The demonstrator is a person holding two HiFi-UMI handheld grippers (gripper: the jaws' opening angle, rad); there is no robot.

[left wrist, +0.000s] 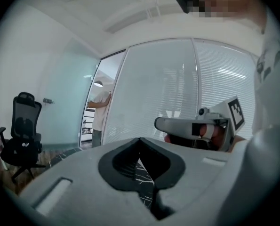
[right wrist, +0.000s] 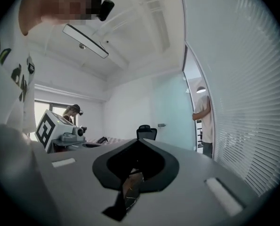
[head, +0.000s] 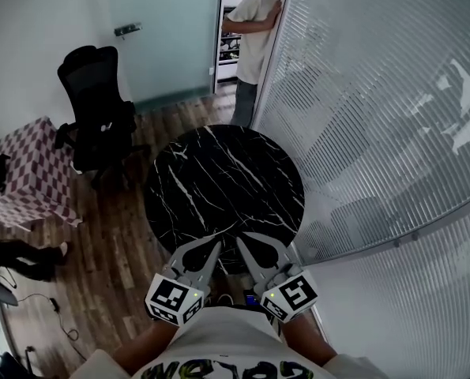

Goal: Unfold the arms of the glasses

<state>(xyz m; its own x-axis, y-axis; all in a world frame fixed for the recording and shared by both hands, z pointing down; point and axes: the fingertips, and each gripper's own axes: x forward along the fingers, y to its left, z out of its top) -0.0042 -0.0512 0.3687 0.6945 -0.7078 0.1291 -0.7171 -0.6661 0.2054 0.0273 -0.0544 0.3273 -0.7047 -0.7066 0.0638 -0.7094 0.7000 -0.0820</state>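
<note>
Desk (head: 219,172): black marble with thin white veins.
Left claw (head: 216,246): pale grey shell, black inner lining; black-and-white square markers on its cube.
Right claw (head: 241,240): the same grey, black and marker pattern.
Chair (head: 96,105), 10 o'clock of the desk: black.
Cloth (head: 29,172), 9 o'clock: dark red and white checks.
Floor (head: 120,259): brown wood planks.
Blinds (head: 377,93), 1 to 4 o'clock: white, fine horizontal stripes.
Glass panel (head: 167,30), 12 o'clock: pale frosted blue-green.
Person in the doorway (head: 254,30): white shirt, grey trousers.
Wearer's shirt (head: 219,350), 6 o'clock: white with dark and green print.
</note>
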